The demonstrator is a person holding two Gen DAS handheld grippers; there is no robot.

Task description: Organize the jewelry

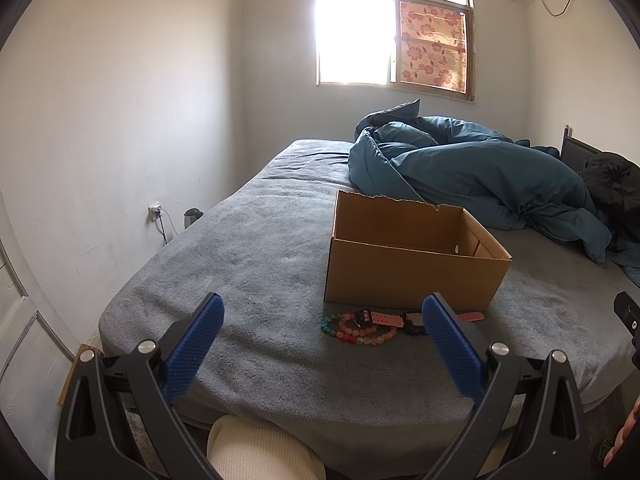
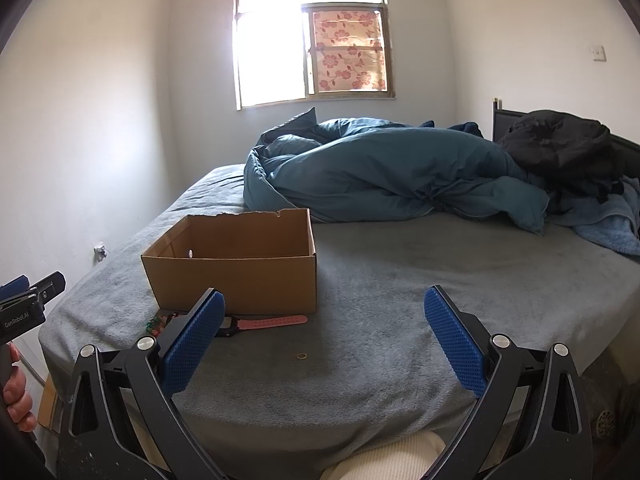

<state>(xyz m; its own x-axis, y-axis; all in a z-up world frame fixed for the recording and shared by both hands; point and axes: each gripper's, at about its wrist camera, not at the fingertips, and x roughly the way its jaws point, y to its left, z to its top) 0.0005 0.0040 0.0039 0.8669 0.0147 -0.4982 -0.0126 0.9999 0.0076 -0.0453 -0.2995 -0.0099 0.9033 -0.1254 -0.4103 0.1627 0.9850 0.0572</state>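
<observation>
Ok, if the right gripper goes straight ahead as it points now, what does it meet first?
Probably the grey bedspread, then the rumpled teal duvet; the small gold ring lies lower, the brown cardboard box left.

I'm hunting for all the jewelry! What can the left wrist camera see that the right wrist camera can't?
Only the left wrist view shows the colourful beaded bracelets clearly, lying on the bed in front of the box. Only the right wrist view shows the small gold ring, alone on the grey blanket, plus a black garment in full. Both show the open brown cardboard box, the pink-strapped watch, the crumpled teal duvet and the sunny window. Both grippers are open.
</observation>
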